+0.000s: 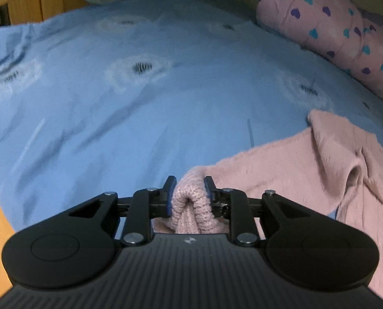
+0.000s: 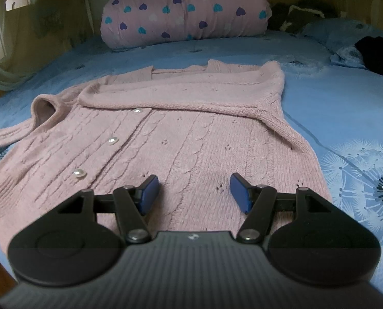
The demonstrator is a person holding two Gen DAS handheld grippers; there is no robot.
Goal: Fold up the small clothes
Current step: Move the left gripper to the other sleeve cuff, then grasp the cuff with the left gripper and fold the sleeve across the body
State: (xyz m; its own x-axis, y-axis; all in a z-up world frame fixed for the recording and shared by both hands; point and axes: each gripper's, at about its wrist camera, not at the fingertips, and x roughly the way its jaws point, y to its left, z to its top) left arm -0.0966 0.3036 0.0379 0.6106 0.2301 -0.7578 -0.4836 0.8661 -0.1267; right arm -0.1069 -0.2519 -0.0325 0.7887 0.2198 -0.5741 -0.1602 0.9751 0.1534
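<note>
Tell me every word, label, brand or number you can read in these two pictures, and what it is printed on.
No readable words or numbers anywhere.
Small pale emblem on the left gripper body, too small to read.
The same small mark on the right gripper body, also unreadable.
Pink cardigan: buttons only, no label showing.
Blue bedsheet and pink quilt: printed dandelions and hearts, no text.

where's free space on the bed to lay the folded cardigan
Widest bare sheet is in the left wrist view, between the wooden frame and the cardigan that the left gripper pinches. A narrower strip runs between cardigan and rolled quilt. Crowded: far right corner, by the pillow and dark clothes.
</note>
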